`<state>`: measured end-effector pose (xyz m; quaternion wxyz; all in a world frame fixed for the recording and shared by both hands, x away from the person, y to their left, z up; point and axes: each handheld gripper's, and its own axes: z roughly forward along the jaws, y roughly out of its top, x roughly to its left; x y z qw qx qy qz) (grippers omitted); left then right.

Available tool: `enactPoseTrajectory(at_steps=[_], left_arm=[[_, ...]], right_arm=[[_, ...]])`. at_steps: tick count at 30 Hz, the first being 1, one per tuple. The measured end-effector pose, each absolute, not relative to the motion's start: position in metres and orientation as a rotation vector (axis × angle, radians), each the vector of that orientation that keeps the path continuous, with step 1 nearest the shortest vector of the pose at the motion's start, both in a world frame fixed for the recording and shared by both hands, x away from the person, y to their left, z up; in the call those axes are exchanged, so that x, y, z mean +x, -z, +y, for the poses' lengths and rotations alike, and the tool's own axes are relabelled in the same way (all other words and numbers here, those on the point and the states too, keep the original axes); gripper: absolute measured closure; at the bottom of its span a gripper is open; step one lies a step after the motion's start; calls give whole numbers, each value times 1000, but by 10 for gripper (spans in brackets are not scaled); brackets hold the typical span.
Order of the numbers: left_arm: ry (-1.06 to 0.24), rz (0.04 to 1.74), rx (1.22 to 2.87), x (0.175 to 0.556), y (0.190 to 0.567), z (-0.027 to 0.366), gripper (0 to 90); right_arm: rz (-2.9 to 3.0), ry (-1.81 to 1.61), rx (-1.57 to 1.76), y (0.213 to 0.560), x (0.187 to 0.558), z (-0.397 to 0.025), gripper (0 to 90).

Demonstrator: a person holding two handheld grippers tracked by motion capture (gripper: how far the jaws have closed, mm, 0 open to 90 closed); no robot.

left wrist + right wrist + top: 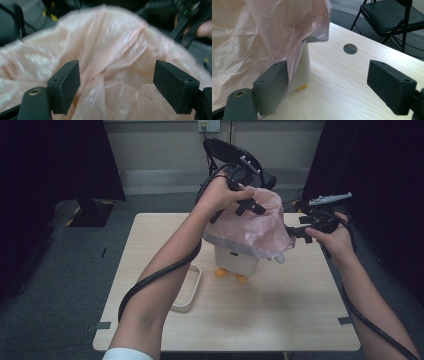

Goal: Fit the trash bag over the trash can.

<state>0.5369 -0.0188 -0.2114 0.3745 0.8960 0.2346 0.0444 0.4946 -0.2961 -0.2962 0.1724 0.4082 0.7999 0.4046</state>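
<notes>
Pink plastic film marks the bag [252,225], which is draped over a small white bin [235,261] with orange feet standing mid-tabletop [280,315]. In the high view the left tongs [248,206] sit at the bag's top rim while the right tongs [299,231] wait at its right flank, probably so the two can pull the liner evenly down around the bin. A white ring-shaped tray [189,290] lies on the near side of the left forearm, well apart from the bin, and bare tabletop stretches below the right tongs.

From the left gripper view, the left tongs [116,87] are spread, with the bag's [110,57] open mouth between and beyond them; no film looks pinched.

From the right gripper view, the right tongs [327,87] are spread too. One jaw lies against the hanging film [257,42] beside the bin's wall [303,67]; the other stands over bare wood, with a round hole [350,48] and the tabletop's edge farther off, a black chair [392,15] beyond.
</notes>
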Motion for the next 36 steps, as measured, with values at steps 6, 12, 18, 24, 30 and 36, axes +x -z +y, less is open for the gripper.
enactPoseTrajectory(at_steps=[6,12,18,24,30,36], left_arm=[[-178,523,2267,533,187,-21,221],[-157,510,2318,546,196,-33,219],[-114,510,2385,553,221,-47,223],[-91,518,2427,554,241,-49,227],[-80,540,2449,554,257,-49,225],[-105,487,2422,551,258,-49,237]], right_arm=[[2271,-1149,1160,299,494,-299,163],[2271,-1156,1158,298,494,-301,164],[2273,-1167,1161,300,494,-303,164],[2265,-1187,1164,303,493,-305,164],[2277,-1190,1155,304,492,-300,164],[2293,-1184,1143,307,491,-297,164]])
